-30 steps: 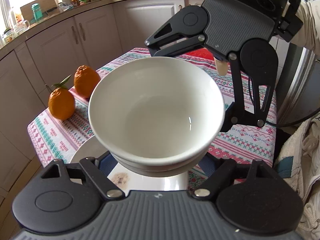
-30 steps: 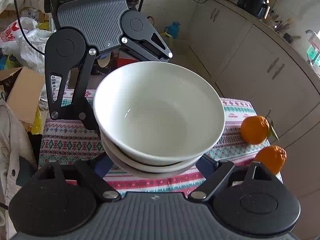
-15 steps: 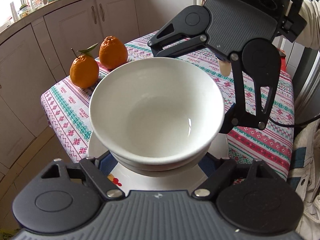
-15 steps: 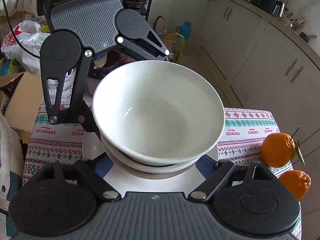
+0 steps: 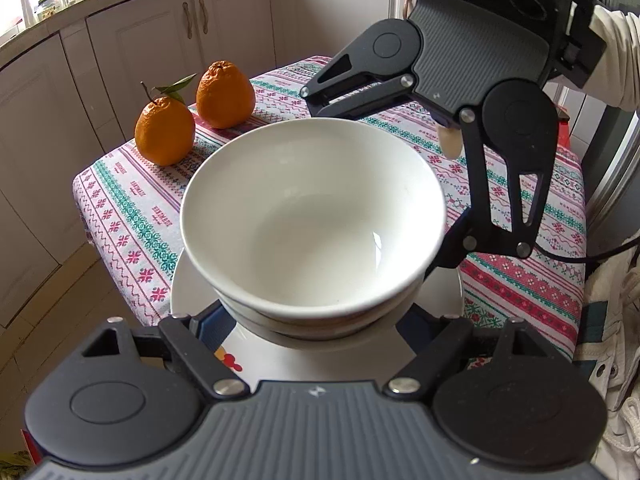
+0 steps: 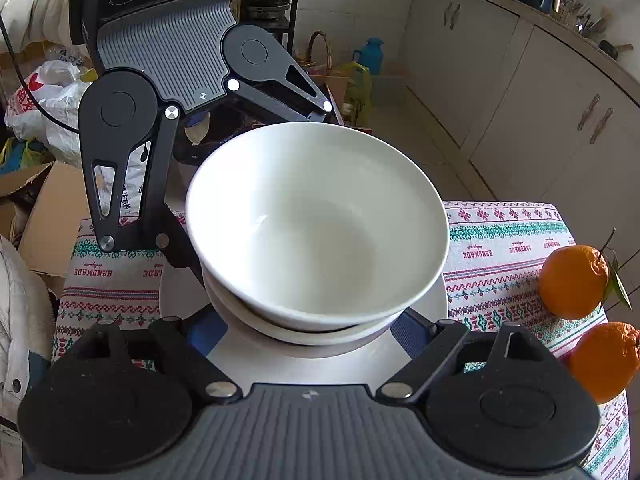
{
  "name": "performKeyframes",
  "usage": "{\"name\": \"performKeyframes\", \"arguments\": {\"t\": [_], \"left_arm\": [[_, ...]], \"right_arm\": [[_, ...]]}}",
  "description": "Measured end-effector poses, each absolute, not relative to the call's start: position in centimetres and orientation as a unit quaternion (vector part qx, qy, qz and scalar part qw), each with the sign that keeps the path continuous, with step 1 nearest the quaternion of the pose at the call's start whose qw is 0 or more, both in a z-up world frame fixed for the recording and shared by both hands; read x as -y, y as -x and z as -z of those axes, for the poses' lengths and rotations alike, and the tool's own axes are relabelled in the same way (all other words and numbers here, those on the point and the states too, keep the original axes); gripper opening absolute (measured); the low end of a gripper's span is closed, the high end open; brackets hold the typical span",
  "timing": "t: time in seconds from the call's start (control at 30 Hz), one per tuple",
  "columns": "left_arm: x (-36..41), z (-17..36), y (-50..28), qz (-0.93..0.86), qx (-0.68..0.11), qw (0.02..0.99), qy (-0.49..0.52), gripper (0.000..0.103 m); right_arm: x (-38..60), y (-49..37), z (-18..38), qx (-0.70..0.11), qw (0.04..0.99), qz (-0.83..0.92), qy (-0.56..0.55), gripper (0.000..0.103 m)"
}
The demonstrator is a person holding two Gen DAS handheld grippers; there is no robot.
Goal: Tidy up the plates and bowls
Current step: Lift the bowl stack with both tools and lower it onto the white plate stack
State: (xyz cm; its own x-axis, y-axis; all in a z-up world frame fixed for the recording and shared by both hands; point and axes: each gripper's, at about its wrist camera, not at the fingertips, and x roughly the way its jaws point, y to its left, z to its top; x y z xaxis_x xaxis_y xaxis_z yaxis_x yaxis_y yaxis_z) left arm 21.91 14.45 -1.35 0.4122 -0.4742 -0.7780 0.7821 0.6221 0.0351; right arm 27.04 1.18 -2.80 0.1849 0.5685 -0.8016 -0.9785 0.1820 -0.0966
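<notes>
Two white bowls [image 5: 312, 216] sit nested one in the other, and both grippers hold the stack from opposite sides. My left gripper [image 5: 316, 320] has its blue-padded fingers [image 5: 208, 320] pressed on the lower bowl's sides. My right gripper [image 6: 316, 324] grips the same lower bowl [image 6: 304, 332] from across. The stack hangs over a white plate [image 5: 188, 280] on the patterned tablecloth [image 5: 132, 208]. Whether the bowls touch the plate [image 6: 428, 316] I cannot tell. The fingertips are hidden under the bowls.
Two oranges [image 5: 164, 132] [image 5: 226, 96] stand at the table's far left corner, shown at the right edge in the right wrist view [image 6: 574, 282]. Kitchen cabinets [image 5: 200, 40] lie beyond the table. Bags and a cardboard box [image 6: 48, 216] crowd the floor on the other side.
Both grippers carried the bowl stack in over the table and lower, so the white plate now lies right under it. The grip on the bowls is unchanged.
</notes>
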Motion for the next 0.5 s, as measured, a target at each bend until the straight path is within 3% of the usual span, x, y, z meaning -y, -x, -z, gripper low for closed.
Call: {"name": "performKeyframes", "arguments": {"t": [0.5], "left_arm": [[-14.58,1.44,-22.11,0.392,-0.384,0.813,-0.193,0.086]], "right_arm": [[-1.19,-27.95,3.13,-0.335,0.698,-0.554,0.306,0.091]]}}
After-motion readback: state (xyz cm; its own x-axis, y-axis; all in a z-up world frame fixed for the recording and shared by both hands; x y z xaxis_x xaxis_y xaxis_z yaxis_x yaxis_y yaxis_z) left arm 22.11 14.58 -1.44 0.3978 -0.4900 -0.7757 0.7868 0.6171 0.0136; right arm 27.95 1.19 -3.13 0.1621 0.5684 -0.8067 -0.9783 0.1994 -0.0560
